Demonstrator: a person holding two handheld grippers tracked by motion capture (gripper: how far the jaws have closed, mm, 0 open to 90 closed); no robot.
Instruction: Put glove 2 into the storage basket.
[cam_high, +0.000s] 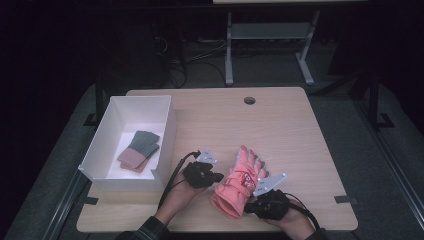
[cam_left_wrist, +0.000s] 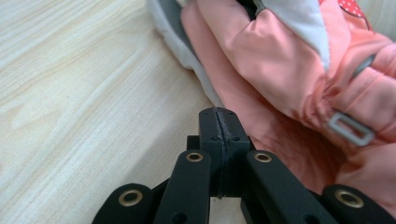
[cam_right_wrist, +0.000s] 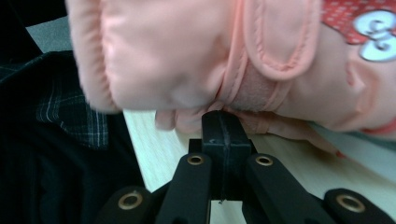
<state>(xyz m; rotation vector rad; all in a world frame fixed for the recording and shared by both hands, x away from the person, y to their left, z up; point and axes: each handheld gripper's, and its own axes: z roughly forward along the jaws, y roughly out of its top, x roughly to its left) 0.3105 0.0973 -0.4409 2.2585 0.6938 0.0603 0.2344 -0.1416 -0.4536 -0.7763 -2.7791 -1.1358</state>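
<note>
A padded pink winter glove (cam_high: 240, 182) lies near the front of the wooden table (cam_high: 295, 135), fingers pointing away, cuff toward me. My left gripper (cam_high: 218, 176) is shut, its tips against the glove's left edge. In the left gripper view the closed jaws (cam_left_wrist: 218, 116) touch the pink fabric (cam_left_wrist: 280, 70) with nothing visible between them. My right gripper (cam_high: 249, 208) is shut at the cuff end. In the right gripper view its tips (cam_right_wrist: 223, 121) sit under the pink cuff (cam_right_wrist: 187, 51); I cannot tell whether they pinch any fabric.
An open white box (cam_high: 170, 130) stands on the table's left side with a grey and pink knit glove pair (cam_high: 140, 150) inside. A round cable hole (cam_high: 249, 100) is at the far edge. A plaid sleeve (cam_right_wrist: 70, 112) shows below the cuff.
</note>
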